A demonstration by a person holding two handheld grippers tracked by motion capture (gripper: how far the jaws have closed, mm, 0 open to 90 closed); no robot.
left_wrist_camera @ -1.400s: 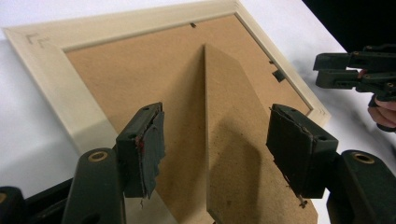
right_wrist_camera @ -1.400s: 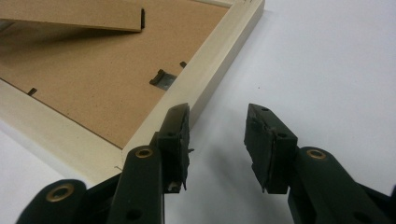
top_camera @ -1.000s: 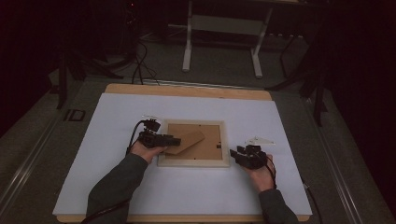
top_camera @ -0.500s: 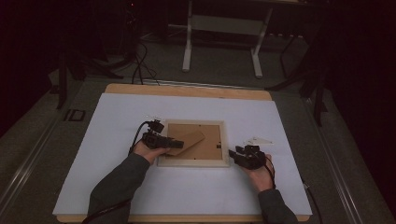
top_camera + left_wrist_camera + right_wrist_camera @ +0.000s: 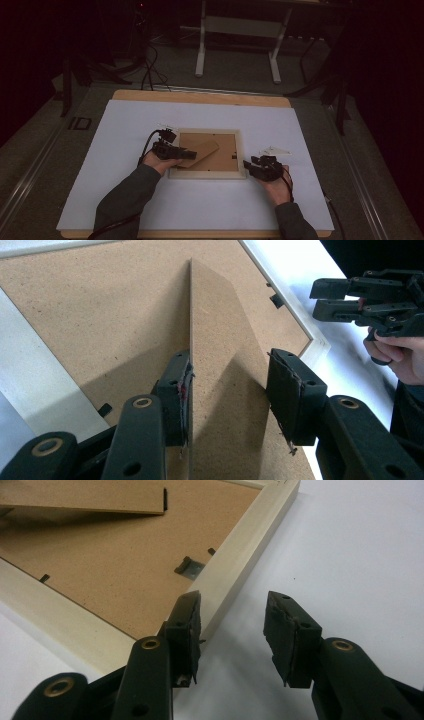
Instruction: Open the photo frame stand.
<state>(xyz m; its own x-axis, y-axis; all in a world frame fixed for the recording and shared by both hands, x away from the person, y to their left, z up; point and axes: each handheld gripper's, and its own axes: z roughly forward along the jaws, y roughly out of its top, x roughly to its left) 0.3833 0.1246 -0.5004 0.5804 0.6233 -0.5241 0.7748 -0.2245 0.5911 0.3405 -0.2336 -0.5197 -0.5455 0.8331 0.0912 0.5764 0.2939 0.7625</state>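
Observation:
A pale wooden picture frame [image 5: 207, 175] lies face down on the white sheet, its brown backboard [image 5: 100, 315] up. The hinged cardboard stand [image 5: 202, 150] is lifted off the backboard. My left gripper [image 5: 182, 151] reaches in from the frame's left side, and the stand [image 5: 220, 340] is between its jaws. Those jaws have just been closing; one pad [image 5: 179, 390] touches the stand's edge and the other [image 5: 287, 395] stands off. My right gripper [image 5: 248, 166] is open at the frame's near right corner [image 5: 235, 575], jaws just opened slightly, nothing pressed between them.
The white sheet [image 5: 125, 130] covers a wooden table [image 5: 200, 97]. Small pale bits lie by the right hand [image 5: 274, 150] and behind the left gripper [image 5: 165, 126]. A metal clip [image 5: 189, 567] holds the backboard. A metal stand's legs [image 5: 237, 50] rise beyond the table.

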